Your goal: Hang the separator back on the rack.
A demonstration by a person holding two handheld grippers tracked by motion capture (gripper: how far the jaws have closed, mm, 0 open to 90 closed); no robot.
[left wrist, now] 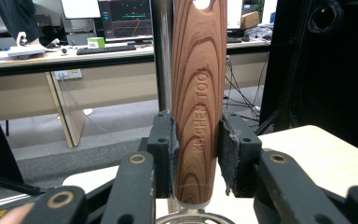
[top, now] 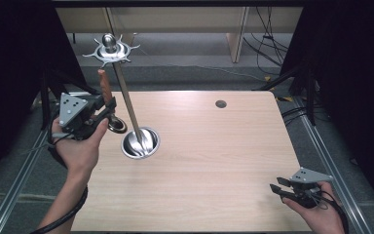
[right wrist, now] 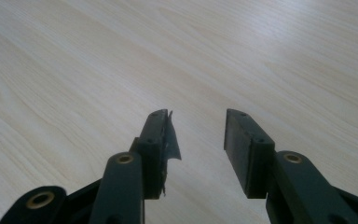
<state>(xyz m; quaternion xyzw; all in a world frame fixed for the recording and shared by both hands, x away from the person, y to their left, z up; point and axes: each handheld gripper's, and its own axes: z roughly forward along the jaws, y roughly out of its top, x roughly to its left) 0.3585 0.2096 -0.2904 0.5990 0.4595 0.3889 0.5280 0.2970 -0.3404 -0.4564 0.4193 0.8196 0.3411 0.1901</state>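
1. Nearest the lens in the left gripper view, the reddish-brown, wood-grained utensil handle [left wrist: 199,102] stamped "KITCHEN TOOL" stands upright in the centre of the frame, clamped between the two black pads of the left gripper [left wrist: 196,154]. A hanging hole shows at its top edge, and a metal rim shows just under its lower end at the bottom of the frame.
2. In the high view the same handle [top: 105,85] rises at the left of the frame, tilted slightly, with its round brass-coloured metal head [top: 117,125] hanging just below the left gripper [top: 108,111], above the table's left edge.
3. Just right of it stands the steel utensil rack, a thin pole [top: 126,102] set in a shiny round base [top: 140,143] and topped by a star-shaped ring of hooks [top: 112,50] at the upper left of the frame.
4. The right gripper [top: 280,187] rests at the lower right of the frame over the pale wooden table [top: 209,161]; in its own view the jaws stand apart with bare tabletop between them.
5. Judged from this, the step in hand is carrying the utensil to the rack, with hanging not yet done.
6. The next move would call for lifting the handle until its hole reaches a hook, then easing it on without knocking the pole.
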